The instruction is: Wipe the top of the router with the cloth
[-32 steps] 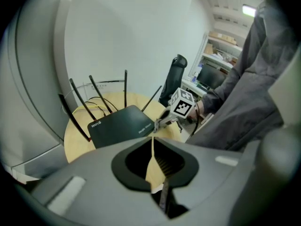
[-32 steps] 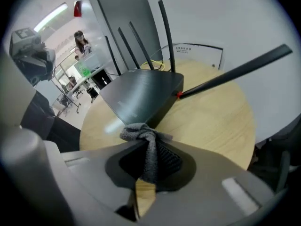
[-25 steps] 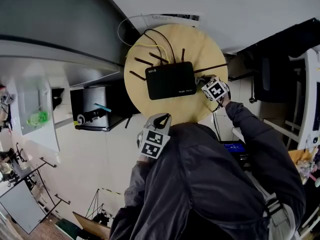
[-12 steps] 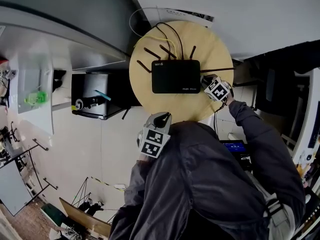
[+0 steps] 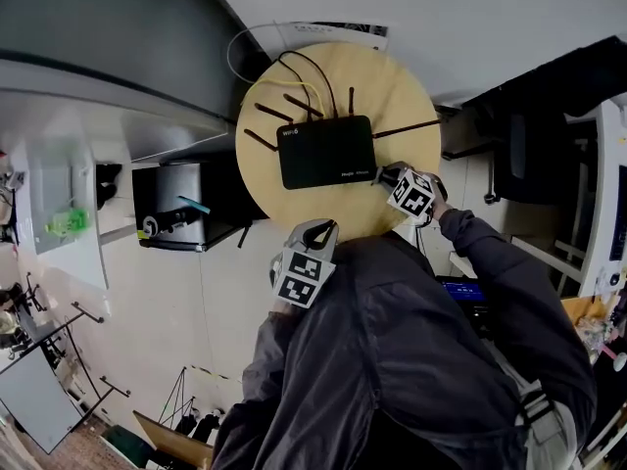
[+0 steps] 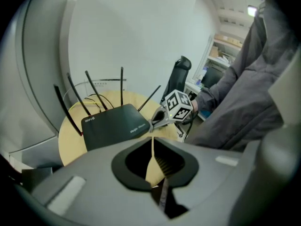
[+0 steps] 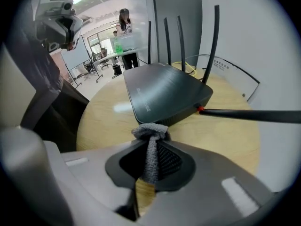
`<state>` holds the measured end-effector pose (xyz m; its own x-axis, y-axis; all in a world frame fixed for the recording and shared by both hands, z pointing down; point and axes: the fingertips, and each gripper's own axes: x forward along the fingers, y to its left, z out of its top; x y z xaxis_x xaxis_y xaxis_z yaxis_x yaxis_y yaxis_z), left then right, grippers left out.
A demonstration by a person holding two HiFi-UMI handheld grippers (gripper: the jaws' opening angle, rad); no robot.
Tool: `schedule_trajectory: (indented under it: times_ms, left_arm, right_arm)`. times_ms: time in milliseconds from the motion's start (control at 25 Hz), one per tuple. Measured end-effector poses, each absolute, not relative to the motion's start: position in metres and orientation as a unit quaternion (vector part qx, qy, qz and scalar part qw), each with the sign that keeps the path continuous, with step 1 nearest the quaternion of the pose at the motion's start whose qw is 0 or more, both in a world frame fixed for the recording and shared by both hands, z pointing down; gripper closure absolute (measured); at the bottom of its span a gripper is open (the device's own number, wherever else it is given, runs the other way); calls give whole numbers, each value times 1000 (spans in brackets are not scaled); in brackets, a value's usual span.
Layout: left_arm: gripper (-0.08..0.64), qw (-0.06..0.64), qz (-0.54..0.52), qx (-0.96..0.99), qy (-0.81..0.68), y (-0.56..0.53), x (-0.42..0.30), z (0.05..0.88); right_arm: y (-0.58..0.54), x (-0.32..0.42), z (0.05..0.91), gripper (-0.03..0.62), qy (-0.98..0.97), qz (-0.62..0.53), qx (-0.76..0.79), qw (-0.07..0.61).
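A black router [image 5: 326,151] [image 6: 115,125] [image 7: 162,94] with several thin antennas lies flat on a round wooden table [image 5: 407,91]. My right gripper [image 5: 384,175] [image 7: 151,134] sits at the router's right front corner, shut on a bunched grey cloth [image 7: 150,147]. The cloth's tuft almost touches the router's edge. My left gripper [image 5: 315,235] [image 6: 153,147] hangs near the table's front edge, close to the person's chest, shut with nothing between its jaws.
Yellow and black cables [image 5: 294,76] run from the router's back over the table's far edge. A black cabinet [image 5: 181,209] stands left of the table, a dark office chair [image 5: 529,150] to the right. The person's grey jacket [image 5: 411,360] fills the lower view.
My right gripper has slid slightly left, closer to the router's right front corner, with the cloth still in it. The head camera swayed; the left gripper stayed put.
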<state>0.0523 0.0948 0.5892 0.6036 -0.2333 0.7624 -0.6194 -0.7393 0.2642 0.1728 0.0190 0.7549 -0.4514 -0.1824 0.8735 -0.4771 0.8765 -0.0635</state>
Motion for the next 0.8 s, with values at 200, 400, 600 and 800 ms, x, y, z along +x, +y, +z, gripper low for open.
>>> schedule_trajectory:
  times_ms: [200,400,600,800]
  left_arm:
    - [548,243,377,864,-229,90,55,587]
    - [548,230,382,871,-208,86,62,589]
    - [548,216,384,878,-186,81,72,590]
    - [548,200,390,883,-171,75,78,587]
  right_arm:
    - [18,177,736,560,-840,150,235,465]
    - [30,168,684,560,-862,122,245,426]
    - [40,161,633,560,-874,102,261,396]
    - [49,162,603,560,-877,89,272,385]
